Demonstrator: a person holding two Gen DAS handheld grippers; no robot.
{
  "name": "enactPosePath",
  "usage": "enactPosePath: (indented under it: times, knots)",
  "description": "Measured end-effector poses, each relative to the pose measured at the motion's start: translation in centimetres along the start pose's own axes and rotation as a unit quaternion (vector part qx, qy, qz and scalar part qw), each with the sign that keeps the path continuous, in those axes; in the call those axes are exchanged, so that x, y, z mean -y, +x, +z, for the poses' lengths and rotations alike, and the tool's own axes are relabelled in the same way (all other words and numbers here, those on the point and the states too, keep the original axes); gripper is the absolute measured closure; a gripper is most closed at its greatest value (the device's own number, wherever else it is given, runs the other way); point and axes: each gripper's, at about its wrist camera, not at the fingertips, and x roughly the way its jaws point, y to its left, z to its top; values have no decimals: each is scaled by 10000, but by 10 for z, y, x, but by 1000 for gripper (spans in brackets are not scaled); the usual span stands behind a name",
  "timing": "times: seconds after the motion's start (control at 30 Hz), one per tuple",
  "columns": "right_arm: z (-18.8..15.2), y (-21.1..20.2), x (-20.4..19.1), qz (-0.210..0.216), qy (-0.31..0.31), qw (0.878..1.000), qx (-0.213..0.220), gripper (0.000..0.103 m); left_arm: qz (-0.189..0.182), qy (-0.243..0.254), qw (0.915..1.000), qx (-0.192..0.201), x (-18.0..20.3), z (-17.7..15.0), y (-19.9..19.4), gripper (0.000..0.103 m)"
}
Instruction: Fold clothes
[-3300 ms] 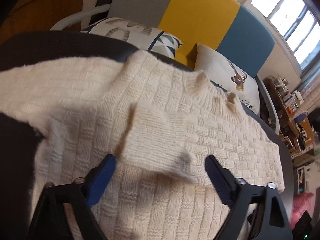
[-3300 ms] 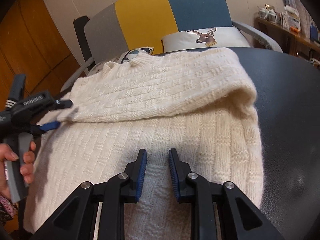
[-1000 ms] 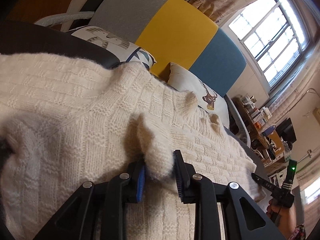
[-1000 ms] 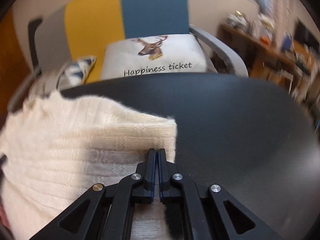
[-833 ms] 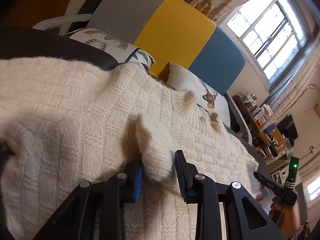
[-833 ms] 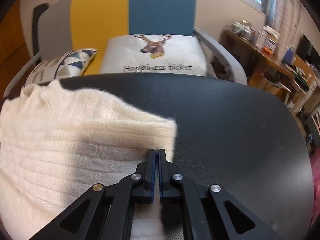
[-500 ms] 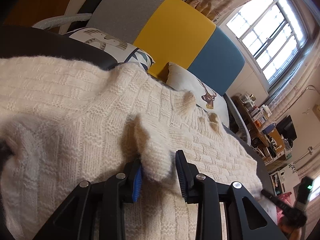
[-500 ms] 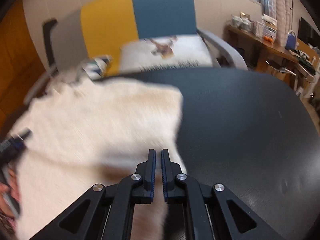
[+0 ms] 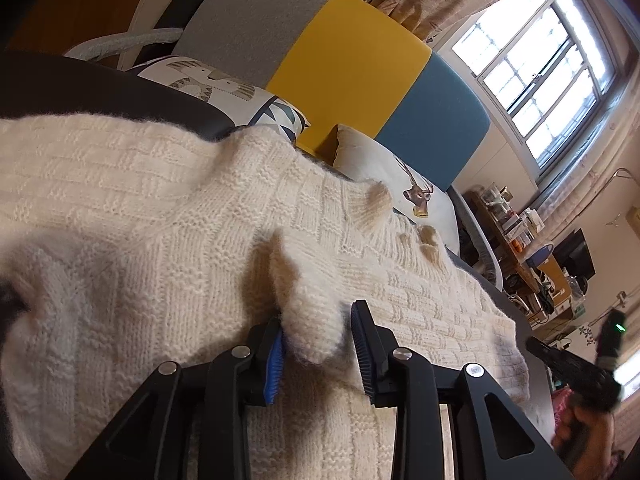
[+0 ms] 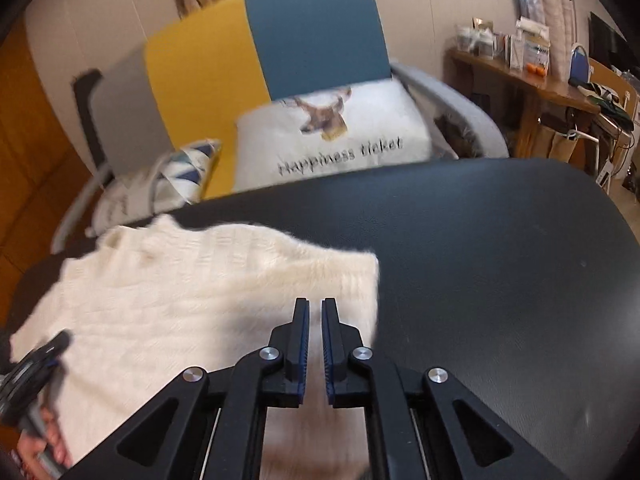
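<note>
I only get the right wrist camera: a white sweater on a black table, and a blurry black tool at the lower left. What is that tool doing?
Observer: That is the left gripper. Its own camera shows it pinching up a small fold of the sweater.
Operator: Can you make out the knit? Mine is a blur.
Observer: Yes, it is cream, in a pattern of small woven-looking blocks.
Operator: Does my gripper show in that other camera?
Observer: Yes, at its lower right edge: the right gripper in a hand, with a small green light glowing on it.
</note>
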Motion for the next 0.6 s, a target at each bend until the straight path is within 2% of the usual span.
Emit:
enactPosePath:
  times: [0.1,0.2,0.23,0.3,0.37,0.47,0.57,0.6]
  knots:
    - [3,32,10,-335,111,9989,-298,98,68,67,10000,-4,2,-1,1,71]
    - [1,33,11,-386,124,9990,-185,98,89,92,9999,-9,3,0,1,71]
    - [0,29,8,-556,156,9980,-240,98,67,71,10000,-11,2,0,1,71]
    - [-6,14,-6,-423,157,9988,-164,92,16,20,10000,-19,0,1,1,71]
    - [-22,3,-41,144,-60,9996,-229,91,-51,-60,9999,-96,-3,3,-1,71]
    - [-45,-11,-95,939,-472,9938,-367,91,-146,-182,9994,-240,-6,7,-4,70]
    - [-66,-9,-139,952,-1084,9886,-428,91,-72,-115,9990,-425,-11,14,-18,68]
    - [-70,-3,-146,812,-1175,9884,-511,89,-12,-84,9991,-416,-16,17,-26,61]
